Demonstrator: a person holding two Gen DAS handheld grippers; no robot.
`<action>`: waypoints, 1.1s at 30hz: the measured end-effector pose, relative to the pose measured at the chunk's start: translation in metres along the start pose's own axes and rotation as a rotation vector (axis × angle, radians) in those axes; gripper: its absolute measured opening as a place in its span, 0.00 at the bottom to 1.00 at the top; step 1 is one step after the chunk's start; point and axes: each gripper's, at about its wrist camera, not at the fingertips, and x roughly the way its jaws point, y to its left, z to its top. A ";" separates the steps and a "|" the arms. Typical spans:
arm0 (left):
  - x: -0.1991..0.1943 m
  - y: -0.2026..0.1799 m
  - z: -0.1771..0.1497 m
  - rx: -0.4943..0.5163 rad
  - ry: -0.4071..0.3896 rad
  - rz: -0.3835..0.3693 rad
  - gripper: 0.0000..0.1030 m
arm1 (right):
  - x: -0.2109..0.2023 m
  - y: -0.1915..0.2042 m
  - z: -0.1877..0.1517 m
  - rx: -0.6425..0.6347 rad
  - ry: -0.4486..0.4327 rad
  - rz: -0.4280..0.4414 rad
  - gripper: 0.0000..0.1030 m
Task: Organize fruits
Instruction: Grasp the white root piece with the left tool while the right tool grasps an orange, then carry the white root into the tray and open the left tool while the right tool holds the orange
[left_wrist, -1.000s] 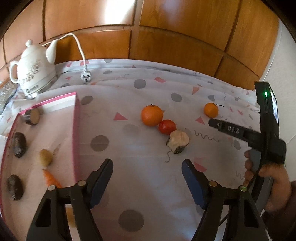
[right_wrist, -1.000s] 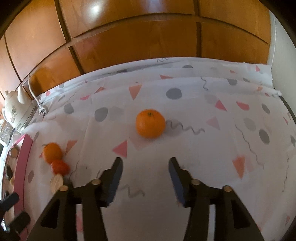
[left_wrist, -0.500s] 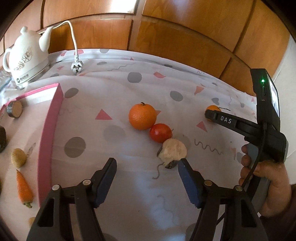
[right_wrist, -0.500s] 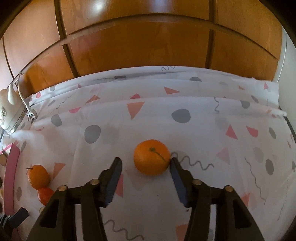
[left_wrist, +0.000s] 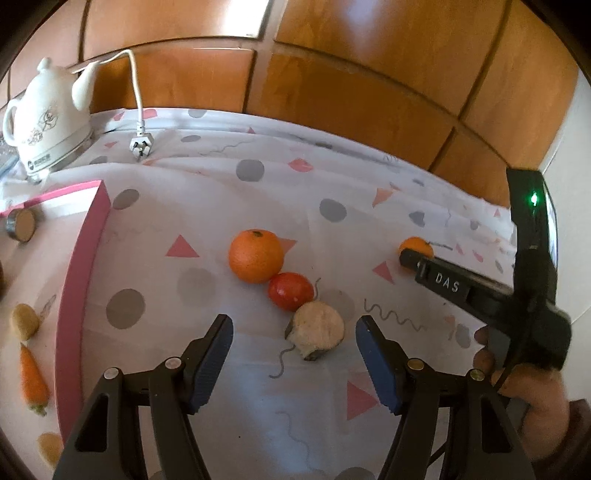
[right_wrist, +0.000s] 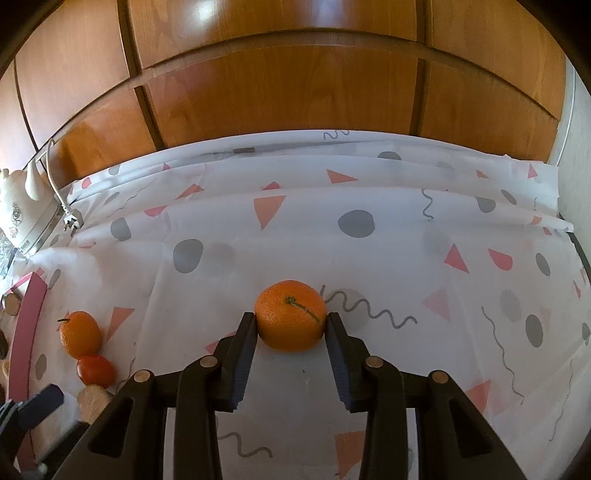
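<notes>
In the right wrist view my right gripper (right_wrist: 290, 325) has both pads against the sides of a small mandarin (right_wrist: 290, 320) resting on the patterned cloth. In the left wrist view the mandarin (left_wrist: 416, 246) shows at the tip of that gripper. My left gripper (left_wrist: 294, 334) is open, and a cut pale root piece (left_wrist: 316, 329) lies between its fingertips, untouched. A red tomato (left_wrist: 290, 291) and an orange (left_wrist: 255, 256) lie just beyond it. They also show at the left of the right wrist view, tomato (right_wrist: 95, 370) and orange (right_wrist: 79, 333).
A pink-edged board (left_wrist: 82, 280) at the left holds a carrot (left_wrist: 32, 380), a small potato (left_wrist: 24, 321) and other pieces. A white kettle (left_wrist: 48, 122) and its plug (left_wrist: 142, 144) stand at the back left. Wooden panels (right_wrist: 295, 92) rise behind the table.
My right gripper moved forward and closed its pads onto the mandarin. My left gripper moved forward and right, bringing the root piece between its open fingers.
</notes>
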 end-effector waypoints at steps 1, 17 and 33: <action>0.002 0.000 0.000 0.000 0.008 -0.001 0.69 | -0.001 0.000 -0.001 0.001 -0.001 0.003 0.37; 0.028 -0.015 0.000 0.081 0.036 0.018 0.37 | 0.009 0.003 0.002 0.006 -0.006 0.012 0.39; -0.012 0.017 -0.028 0.051 0.065 -0.012 0.32 | -0.040 0.029 -0.048 -0.085 0.024 0.152 0.36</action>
